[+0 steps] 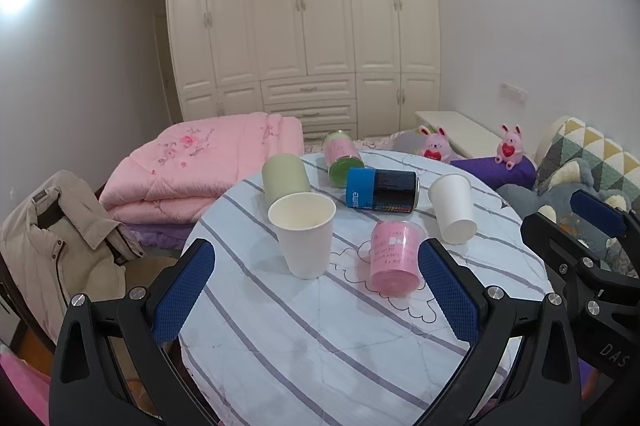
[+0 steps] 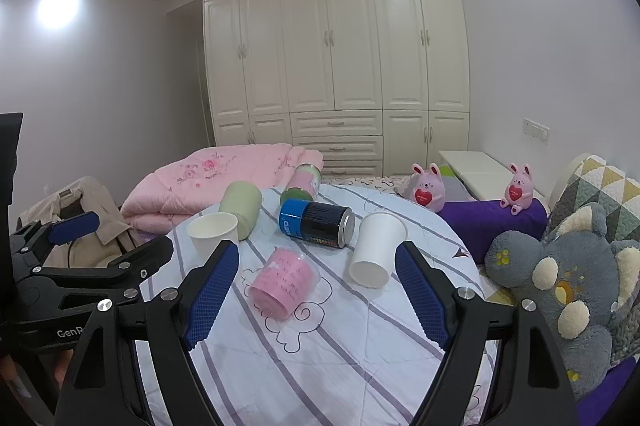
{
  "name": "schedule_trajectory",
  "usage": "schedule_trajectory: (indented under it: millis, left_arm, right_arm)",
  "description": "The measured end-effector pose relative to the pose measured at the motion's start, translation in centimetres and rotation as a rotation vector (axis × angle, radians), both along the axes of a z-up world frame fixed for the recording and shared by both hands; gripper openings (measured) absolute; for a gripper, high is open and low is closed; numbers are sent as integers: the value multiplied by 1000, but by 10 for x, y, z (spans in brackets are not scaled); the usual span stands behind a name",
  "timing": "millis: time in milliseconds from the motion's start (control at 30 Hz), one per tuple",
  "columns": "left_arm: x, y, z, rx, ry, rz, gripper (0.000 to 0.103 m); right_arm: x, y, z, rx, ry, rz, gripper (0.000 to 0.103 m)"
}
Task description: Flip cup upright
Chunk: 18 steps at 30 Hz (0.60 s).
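A round table [image 1: 320,346] with a striped cloth holds several cups. A white paper cup [image 1: 303,232] [image 2: 214,232] stands upright at the left. A second white paper cup [image 1: 454,207] [image 2: 376,249] stands upside down at the right. A pink-labelled clear cup [image 1: 394,258] [image 2: 284,280] lies on its side in the middle. A pale green cup [image 1: 285,176] [image 2: 241,203] lies on its side behind. My left gripper [image 1: 316,290] is open and empty, above the near table. My right gripper [image 2: 318,294] is open and empty; it also shows in the left wrist view [image 1: 580,238].
A blue and black can [image 1: 382,190] [image 2: 316,220] and a green-lidded jar [image 1: 340,156] [image 2: 302,182] lie on the far table. A folded pink quilt [image 1: 208,162], a beige jacket [image 1: 60,238], plush toys [image 2: 560,282] and a purple cushion [image 2: 492,222] surround the table.
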State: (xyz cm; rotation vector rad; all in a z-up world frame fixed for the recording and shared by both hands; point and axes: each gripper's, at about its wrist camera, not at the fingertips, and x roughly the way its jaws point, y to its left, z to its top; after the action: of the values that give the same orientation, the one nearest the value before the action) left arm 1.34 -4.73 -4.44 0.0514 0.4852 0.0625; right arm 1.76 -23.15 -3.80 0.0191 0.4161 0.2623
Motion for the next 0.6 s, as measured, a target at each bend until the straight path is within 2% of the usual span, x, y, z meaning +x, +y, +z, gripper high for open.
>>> schedule_trajectory:
  millis: [267, 600]
  left_arm:
    - [1, 1, -1, 5, 3, 4, 103]
    - [-2, 3, 5, -10, -42, 18, 103]
  right_arm:
    - [0, 0, 0, 0, 0, -3, 82]
    - [0, 1, 1, 0, 5, -1, 82]
